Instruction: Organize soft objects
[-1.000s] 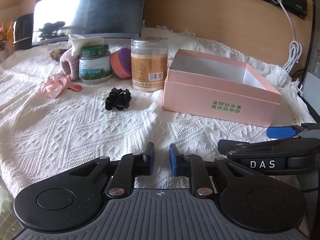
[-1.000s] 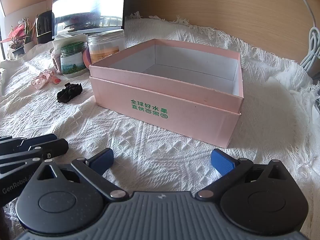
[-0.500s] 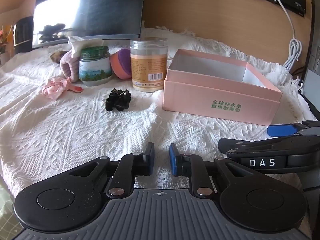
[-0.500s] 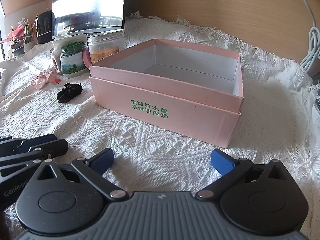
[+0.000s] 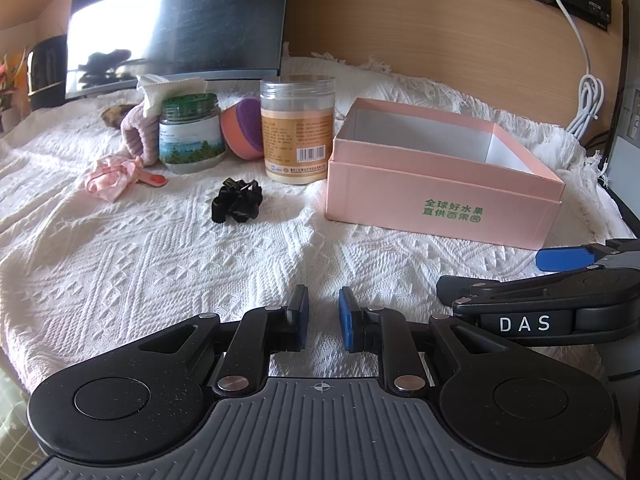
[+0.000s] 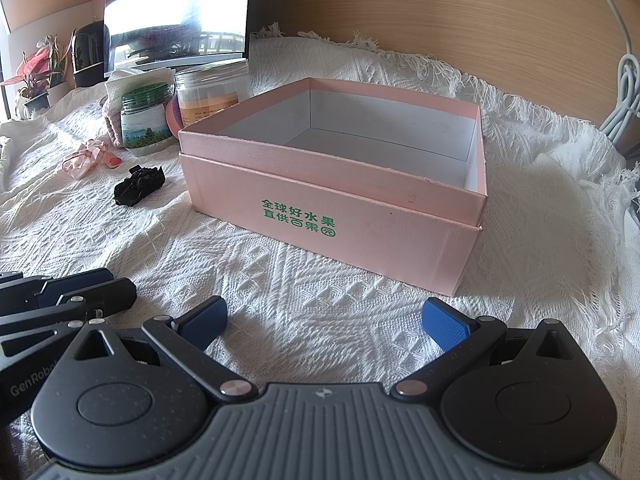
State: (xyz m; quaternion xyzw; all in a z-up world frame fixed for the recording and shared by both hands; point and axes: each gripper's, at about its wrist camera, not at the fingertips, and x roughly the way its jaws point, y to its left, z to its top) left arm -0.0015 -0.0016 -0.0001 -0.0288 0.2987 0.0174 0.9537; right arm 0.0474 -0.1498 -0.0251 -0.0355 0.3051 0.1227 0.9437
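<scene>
An open pink box [image 5: 440, 208] [image 6: 320, 200] stands empty on the white knitted cloth. Left of it lie a black scrunchie [image 5: 237, 200] [image 6: 139, 185] and a pink fabric scrunchie [image 5: 110, 178] [image 6: 84, 159]. Behind those sit a lilac plush piece [image 5: 136, 136] and an orange-and-purple soft ball [image 5: 243, 133], partly hidden by jars. My left gripper [image 5: 323, 316] hovers low over the cloth, well short of the black scrunchie, its blue pads a narrow gap apart with nothing between them. Facing the box's front wall, my right gripper [image 6: 326, 324] is wide open and holds nothing.
A green-lidded jar [image 5: 190, 136] and a clear jar with an orange label [image 5: 297, 136] stand between the soft things and the box. A dark monitor [image 5: 180, 20] is behind them, a white cable [image 5: 586, 92] hangs at the right, and a potted plant [image 6: 36, 76] is far left.
</scene>
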